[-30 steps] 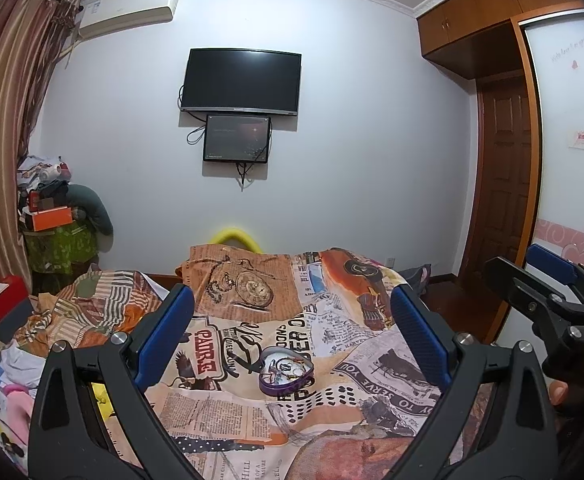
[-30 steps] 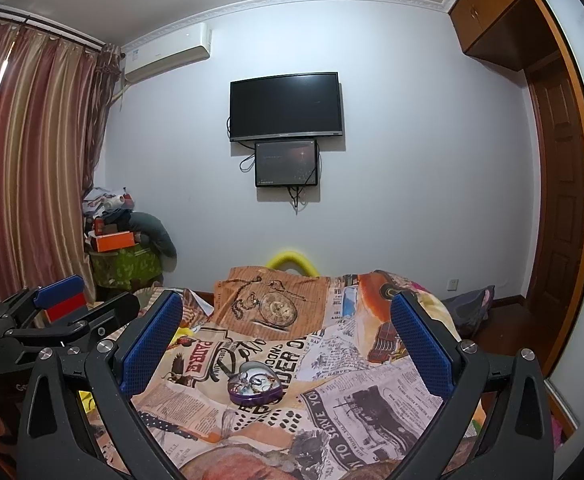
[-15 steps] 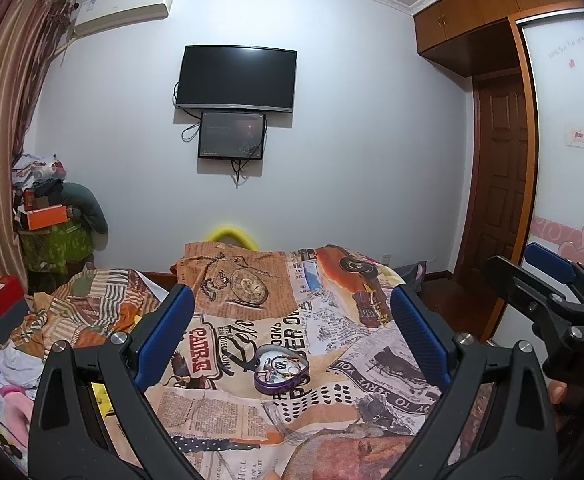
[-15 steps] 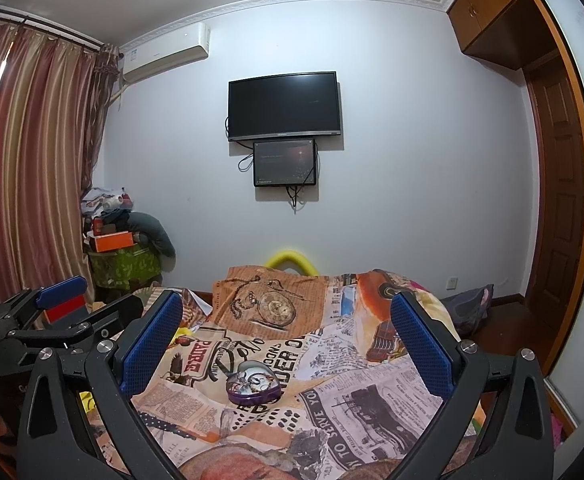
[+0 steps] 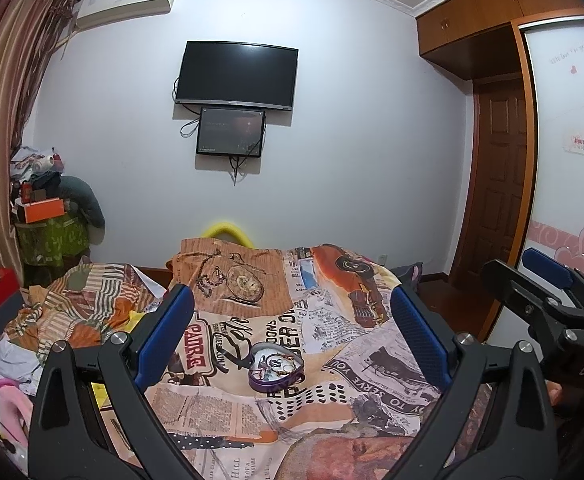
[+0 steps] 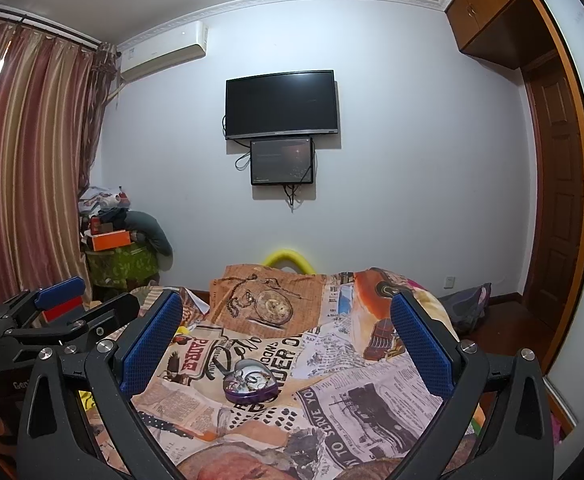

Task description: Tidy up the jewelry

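Ahead — tin (image 5: 275, 366) beyond left gripper (image 5: 292, 322)

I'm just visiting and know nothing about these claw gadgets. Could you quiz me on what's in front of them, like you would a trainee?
1. True or false: the left claw is closed on something.
2. What shape is the purple tin on the bedspread? A) round B) heart C) square
3. Fill in: the tin holds a tangle of ____.

Key:
1. False; both the left claw and the right claw are open and empty.
2. B
3. jewelry
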A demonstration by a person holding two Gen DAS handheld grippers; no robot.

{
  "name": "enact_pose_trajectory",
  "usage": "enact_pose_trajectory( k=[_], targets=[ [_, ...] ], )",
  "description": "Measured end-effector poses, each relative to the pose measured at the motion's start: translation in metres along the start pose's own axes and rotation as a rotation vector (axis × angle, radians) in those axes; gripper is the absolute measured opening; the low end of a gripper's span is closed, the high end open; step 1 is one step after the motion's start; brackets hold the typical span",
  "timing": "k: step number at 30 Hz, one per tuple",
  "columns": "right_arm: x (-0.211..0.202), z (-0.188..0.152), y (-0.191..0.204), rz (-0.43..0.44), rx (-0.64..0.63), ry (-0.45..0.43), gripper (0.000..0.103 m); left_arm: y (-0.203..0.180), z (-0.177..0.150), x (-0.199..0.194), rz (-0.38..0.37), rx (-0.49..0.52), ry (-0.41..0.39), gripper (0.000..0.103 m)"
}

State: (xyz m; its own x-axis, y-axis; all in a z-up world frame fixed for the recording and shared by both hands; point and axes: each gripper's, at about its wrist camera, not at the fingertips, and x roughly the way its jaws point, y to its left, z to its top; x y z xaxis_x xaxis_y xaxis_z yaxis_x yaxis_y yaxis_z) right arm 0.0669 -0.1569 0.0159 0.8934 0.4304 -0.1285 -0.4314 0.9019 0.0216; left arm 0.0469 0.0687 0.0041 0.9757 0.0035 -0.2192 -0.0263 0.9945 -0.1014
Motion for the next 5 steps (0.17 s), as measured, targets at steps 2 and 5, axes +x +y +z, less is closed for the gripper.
enact_pose_trajectory(
  k=[2, 5],
  targets=[
    [0.0014, -0.0009, -0.0002, -0.002, 0.000, 0.004, 0.103, 0.0011, 0.0000, 0.0018, -0.011, -0.006, 0.007, 0.100],
    [0.0030, -0.0021, -0.0009, -0.003, 0.004, 0.010, 0.103, 0.0020, -0.0001, 0.0042, -0.008, -0.005, 0.012, 0.100]
  ],
)
